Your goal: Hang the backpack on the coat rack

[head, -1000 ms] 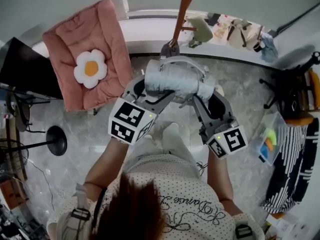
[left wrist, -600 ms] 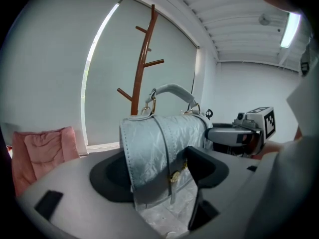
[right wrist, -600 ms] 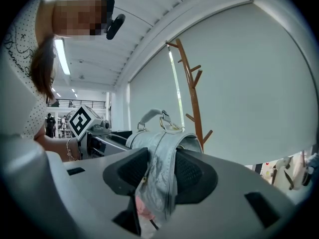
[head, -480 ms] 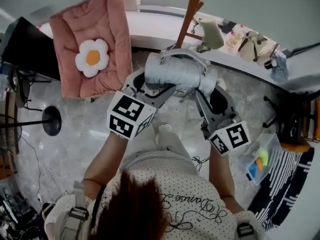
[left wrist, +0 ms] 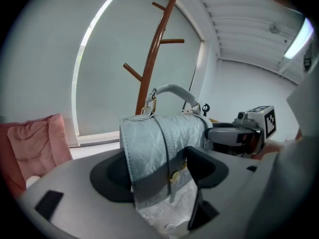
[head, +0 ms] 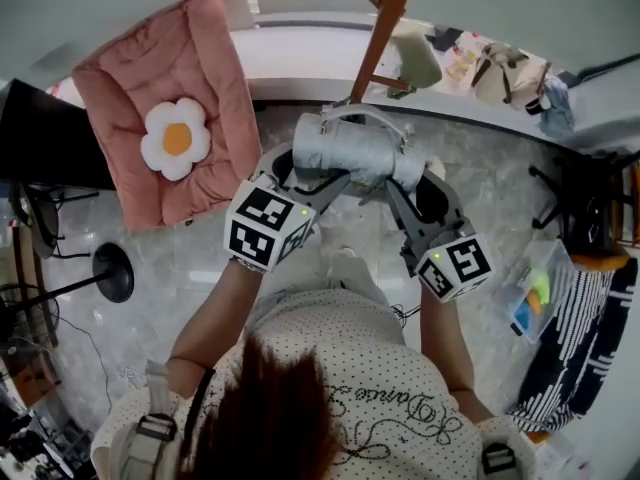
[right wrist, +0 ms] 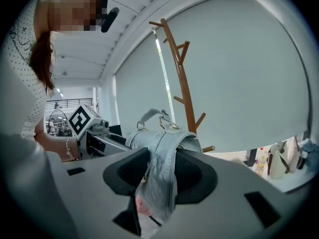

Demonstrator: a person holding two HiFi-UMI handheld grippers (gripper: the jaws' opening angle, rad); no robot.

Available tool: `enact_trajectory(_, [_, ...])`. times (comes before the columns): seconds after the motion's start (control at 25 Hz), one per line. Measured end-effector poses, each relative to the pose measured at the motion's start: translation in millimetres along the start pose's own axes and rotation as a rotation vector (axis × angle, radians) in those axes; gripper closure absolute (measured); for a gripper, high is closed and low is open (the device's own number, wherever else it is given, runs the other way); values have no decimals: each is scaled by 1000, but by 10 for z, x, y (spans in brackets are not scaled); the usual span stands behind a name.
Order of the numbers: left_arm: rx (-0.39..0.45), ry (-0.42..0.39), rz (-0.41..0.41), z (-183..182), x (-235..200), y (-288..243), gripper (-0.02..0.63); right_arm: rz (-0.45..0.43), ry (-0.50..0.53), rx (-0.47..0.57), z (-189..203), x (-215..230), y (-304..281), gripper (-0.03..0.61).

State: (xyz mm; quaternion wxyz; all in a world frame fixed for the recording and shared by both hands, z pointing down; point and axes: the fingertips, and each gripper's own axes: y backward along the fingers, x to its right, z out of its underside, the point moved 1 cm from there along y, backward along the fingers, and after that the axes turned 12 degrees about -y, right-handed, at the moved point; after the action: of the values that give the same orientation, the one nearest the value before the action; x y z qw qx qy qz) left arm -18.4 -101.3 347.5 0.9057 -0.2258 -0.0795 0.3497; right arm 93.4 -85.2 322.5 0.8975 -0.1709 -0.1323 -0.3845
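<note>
The backpack (head: 355, 153) was a small pale grey-blue thing with a crinkly quilted leather look, a flap with a gold clasp and a curved top handle on gold rings. The left gripper (left wrist: 164, 176) and right gripper (right wrist: 159, 176) each clamped one end, so it hung in the air right in front of the wooden coat rack (head: 385, 23).

Grey quilted backpack (left wrist: 164, 133) upright, clamped between the dark jaws of the left gripper (left wrist: 159, 172), wooden coat rack (left wrist: 155, 54) behind the backpack, pink cushion (left wrist: 32, 146) to its left, right gripper (left wrist: 244, 131) with marker cube at its right.
</note>
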Motion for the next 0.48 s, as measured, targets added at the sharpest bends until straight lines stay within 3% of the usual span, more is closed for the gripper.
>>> enact_trajectory(0.28, [-61, -3, 110, 266, -354, -213, 291, 112, -78, -19, 235, 85, -369, 410])
enact_trajectory(0.48, [-95, -12, 144, 333, -399, -312, 291, 151, -127, -37, 330, 160, -411, 410])
